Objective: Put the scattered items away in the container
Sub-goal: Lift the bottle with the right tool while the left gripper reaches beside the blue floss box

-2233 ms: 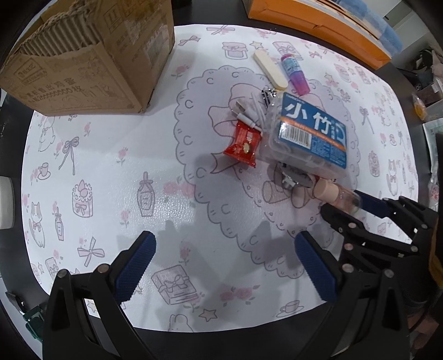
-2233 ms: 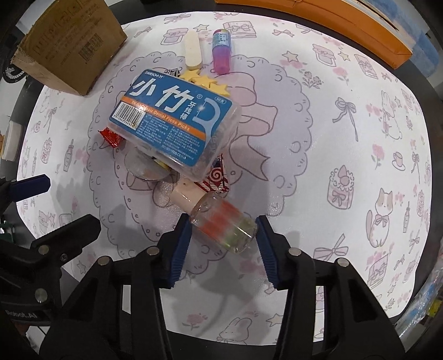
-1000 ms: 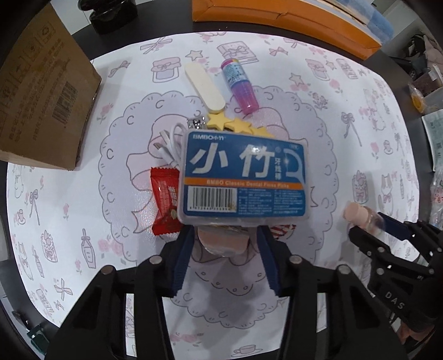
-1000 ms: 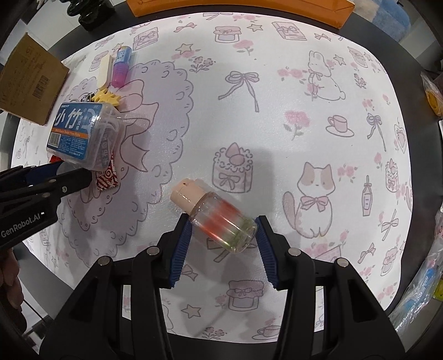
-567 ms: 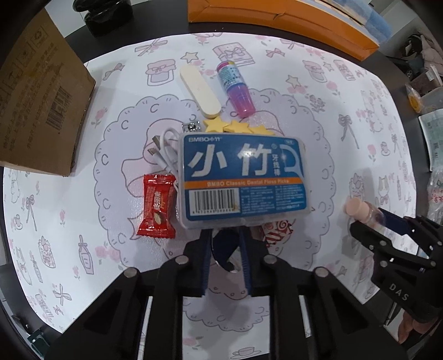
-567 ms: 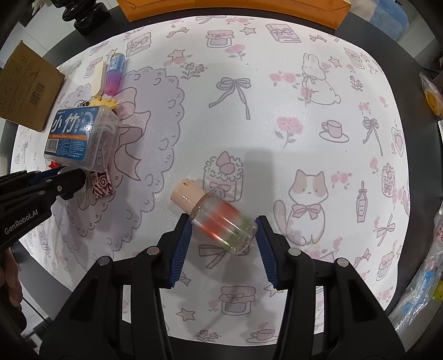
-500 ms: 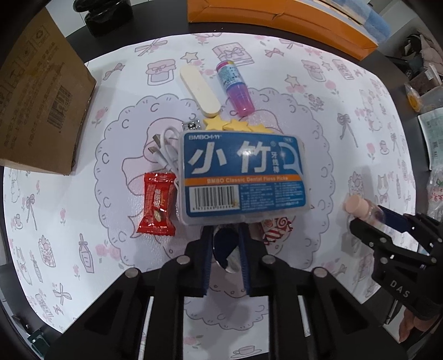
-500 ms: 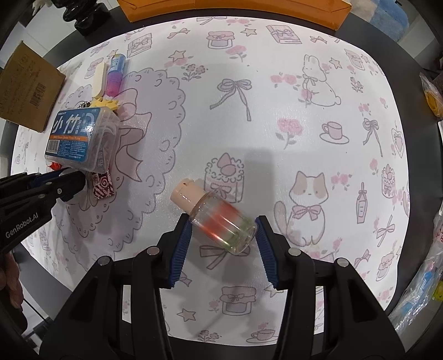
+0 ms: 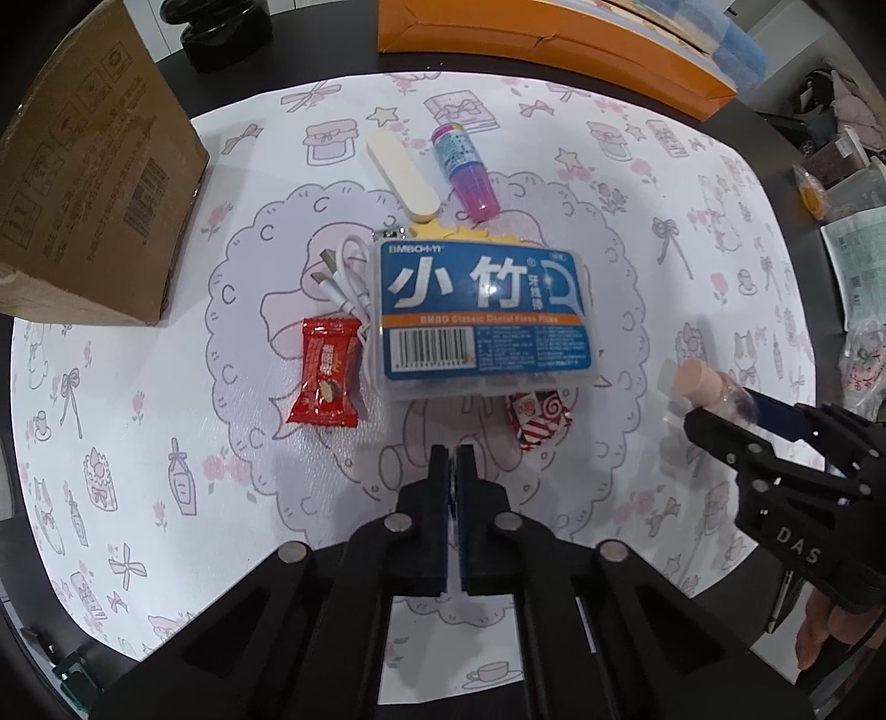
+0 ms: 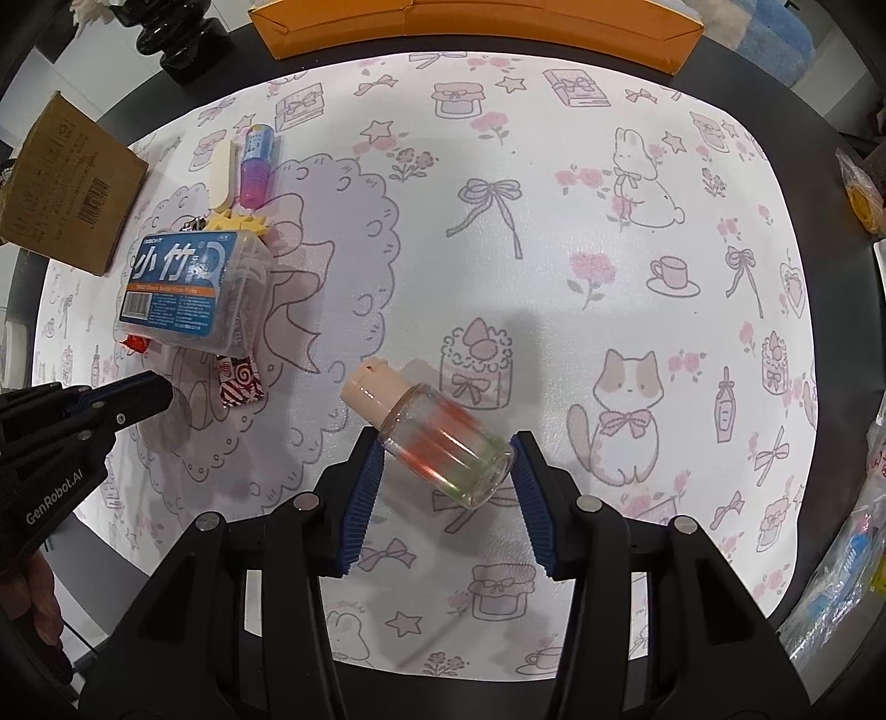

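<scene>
My left gripper (image 9: 454, 459) is shut and empty, just in front of a clear floss-pick box with a blue label (image 9: 482, 315). Around the box lie a red snack packet (image 9: 326, 376), a white cable (image 9: 349, 277), a red-and-white swirl candy (image 9: 540, 418), yellow star pieces (image 9: 443, 230), a cream nail file (image 9: 401, 174) and a pink-capped tube (image 9: 465, 171). My right gripper (image 10: 446, 459) is shut on a clear bottle with a peach cap (image 10: 437, 435), held above the mat to the right of the pile. The bottle also shows in the left wrist view (image 9: 706, 385).
A brown cardboard box (image 9: 83, 183) stands at the mat's far left. An orange box (image 9: 542, 39) lies along the far edge. Bags and papers (image 9: 853, 243) sit off the mat at the right. The patterned mat (image 10: 554, 221) covers a dark table.
My left gripper swung to face the floss-pick box, closed from wide open to shut, and drew back slightly. My right gripper lifted the bottle and carried it right, away from the pile.
</scene>
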`<state>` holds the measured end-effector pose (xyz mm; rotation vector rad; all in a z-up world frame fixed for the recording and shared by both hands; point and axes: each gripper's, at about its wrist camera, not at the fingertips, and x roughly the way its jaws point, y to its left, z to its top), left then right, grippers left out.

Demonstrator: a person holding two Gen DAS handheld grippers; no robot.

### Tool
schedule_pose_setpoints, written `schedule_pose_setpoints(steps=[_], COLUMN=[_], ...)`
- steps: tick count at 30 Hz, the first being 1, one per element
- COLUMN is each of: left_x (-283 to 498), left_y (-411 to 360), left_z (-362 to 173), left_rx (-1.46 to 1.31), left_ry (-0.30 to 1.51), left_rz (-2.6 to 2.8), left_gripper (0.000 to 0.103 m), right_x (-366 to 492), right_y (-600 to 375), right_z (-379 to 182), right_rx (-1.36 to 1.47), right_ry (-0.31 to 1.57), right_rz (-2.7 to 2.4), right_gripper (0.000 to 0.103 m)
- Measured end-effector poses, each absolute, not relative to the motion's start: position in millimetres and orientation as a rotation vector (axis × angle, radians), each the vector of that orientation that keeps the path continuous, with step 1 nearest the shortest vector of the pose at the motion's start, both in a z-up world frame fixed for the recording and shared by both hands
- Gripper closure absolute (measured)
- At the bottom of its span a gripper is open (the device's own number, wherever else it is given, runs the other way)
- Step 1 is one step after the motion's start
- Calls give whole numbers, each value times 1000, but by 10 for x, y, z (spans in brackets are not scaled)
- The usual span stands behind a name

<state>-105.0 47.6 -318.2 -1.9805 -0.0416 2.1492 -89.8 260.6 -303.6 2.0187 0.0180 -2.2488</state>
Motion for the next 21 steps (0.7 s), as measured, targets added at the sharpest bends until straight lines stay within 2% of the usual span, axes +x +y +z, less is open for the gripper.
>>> schedule_pose_setpoints(steps=[10, 21], left_x=[-1024, -1031], left_y=[421, 406], left_z=[-2969, -2438], left_rx=[-1970, -1964], left_ry=[-46, -65], left_rz=[2166, 2220], left_gripper=[101, 101], right_x=[-768, -914], right_y=[2494, 2216], right_z=[-2892, -2312], right_rx=[2012, 1951], right_ry=[19, 33], right_rz=[-2248, -2291], right_gripper=[54, 54])
